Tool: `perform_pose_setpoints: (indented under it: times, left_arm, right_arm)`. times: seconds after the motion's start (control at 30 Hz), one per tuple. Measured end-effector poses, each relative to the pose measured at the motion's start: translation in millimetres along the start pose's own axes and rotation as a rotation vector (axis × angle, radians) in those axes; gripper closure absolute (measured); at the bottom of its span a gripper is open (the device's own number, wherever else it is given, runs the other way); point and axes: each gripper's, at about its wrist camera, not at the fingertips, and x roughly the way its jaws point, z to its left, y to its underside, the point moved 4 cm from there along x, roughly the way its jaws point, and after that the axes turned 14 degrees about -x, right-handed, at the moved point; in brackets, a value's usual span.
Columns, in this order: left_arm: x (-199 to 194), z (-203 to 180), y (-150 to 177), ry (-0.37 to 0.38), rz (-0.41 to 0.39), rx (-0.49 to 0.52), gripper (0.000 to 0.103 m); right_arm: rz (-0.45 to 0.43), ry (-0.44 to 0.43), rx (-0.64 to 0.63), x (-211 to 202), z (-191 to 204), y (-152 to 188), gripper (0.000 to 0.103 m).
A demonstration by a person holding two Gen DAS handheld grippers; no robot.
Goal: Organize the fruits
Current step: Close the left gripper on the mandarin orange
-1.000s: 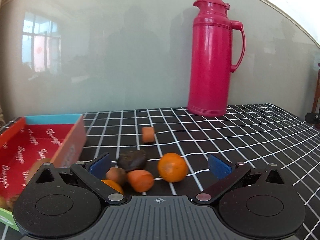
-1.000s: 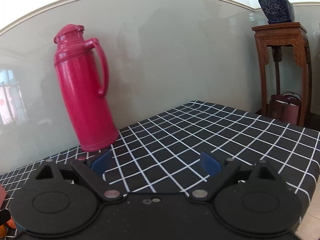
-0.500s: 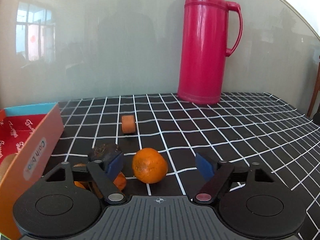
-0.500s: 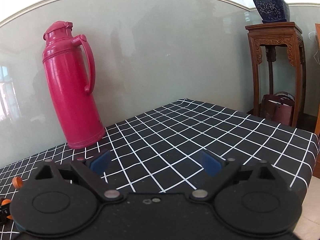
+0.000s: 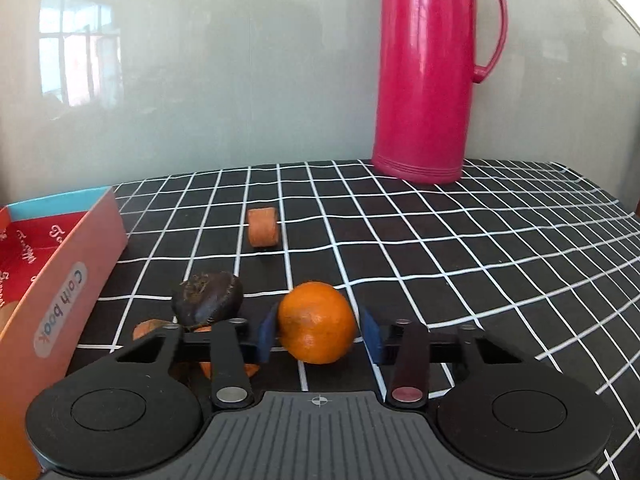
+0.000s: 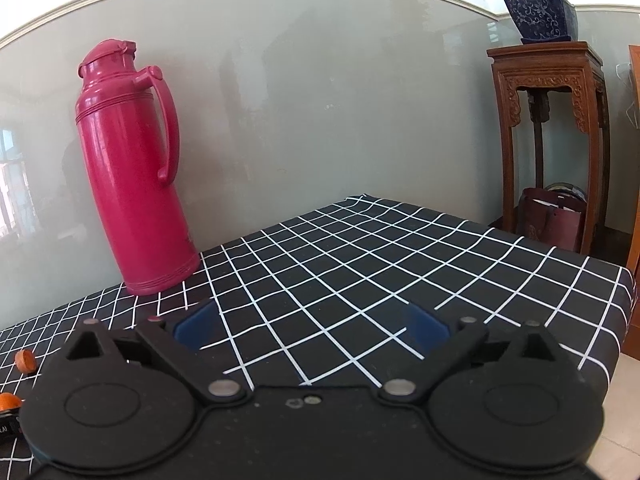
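Orange (image 5: 316, 322) sits on the checked desk (image 5: 460, 248), pinched between the blue pads of the left tongs (image 5: 317, 330). Just left of it lies a dark fruit (image 5: 207, 299), with a small orange piece (image 5: 263, 232) farther back and the red box (image 5: 64, 280) at the left edge. The right tongs (image 6: 310, 320) gape wide over bare cloth, near the pink thermos (image 6: 132, 172).

Colours and patterns on the table

Black tablecloth (image 5: 460, 248) gridded with white lines; magenta-pink thermos (image 5: 428, 68) upper right; orange tangerine (image 5: 316, 322) centre; dark-brown fruit (image 5: 208, 298); red, blue-edged box (image 5: 60, 248) left.
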Motion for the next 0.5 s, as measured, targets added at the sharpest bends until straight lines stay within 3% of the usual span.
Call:
perform_pose_setpoints:
  times: [0.2,0.5]
  left_arm:
    - [-5.2,0.8,-0.4,0.031,-0.022,-0.001,0.062]
    - [-45.9,7.6,-7.2,0.075,-0.094,0.031,0.062]
  right_arm:
    - [0.007,0.001,0.005,0.8,-0.1,0.2,0.003]
    - [-0.004,-0.031,0.024,-4.1,14.0,-4.6,0.003]
